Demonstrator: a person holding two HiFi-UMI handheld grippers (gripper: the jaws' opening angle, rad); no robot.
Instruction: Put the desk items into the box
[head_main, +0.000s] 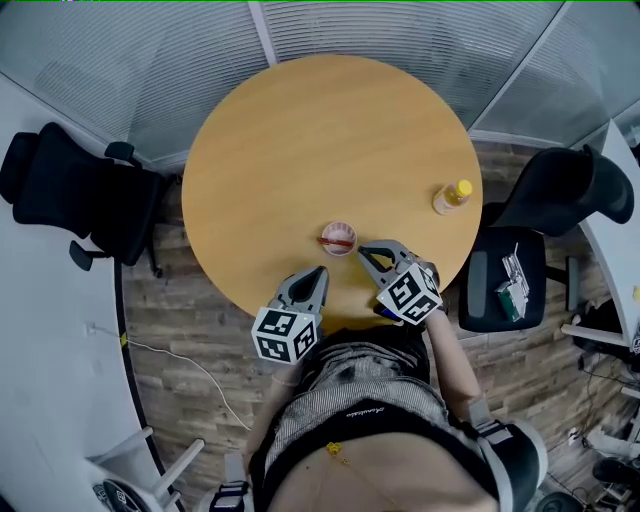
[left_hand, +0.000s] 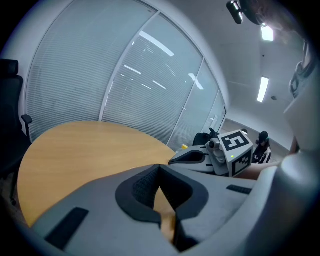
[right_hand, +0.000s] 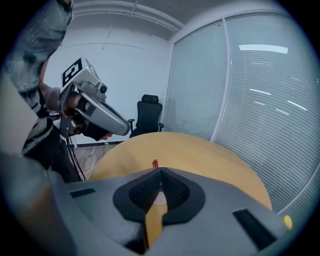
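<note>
A small clear round cup (head_main: 339, 238) with a red piece in it stands near the front of the round wooden table (head_main: 300, 140). My right gripper (head_main: 363, 249) is shut and empty, its tips just right of the cup; in the right gripper view the red piece (right_hand: 155, 163) pokes up just past the closed jaws (right_hand: 160, 172). My left gripper (head_main: 320, 271) is also shut and empty, at the table's near edge, a little short of the cup. The left gripper view shows its closed tips (left_hand: 159, 168) and the right gripper (left_hand: 200, 157) alongside. No box is in view.
A small bottle with a yellow cap (head_main: 452, 197) stands near the table's right edge. A black office chair (head_main: 70, 190) is at the left. Another chair (head_main: 560, 190) at the right has small items (head_main: 515, 275) on its seat. Glass walls with blinds stand behind the table.
</note>
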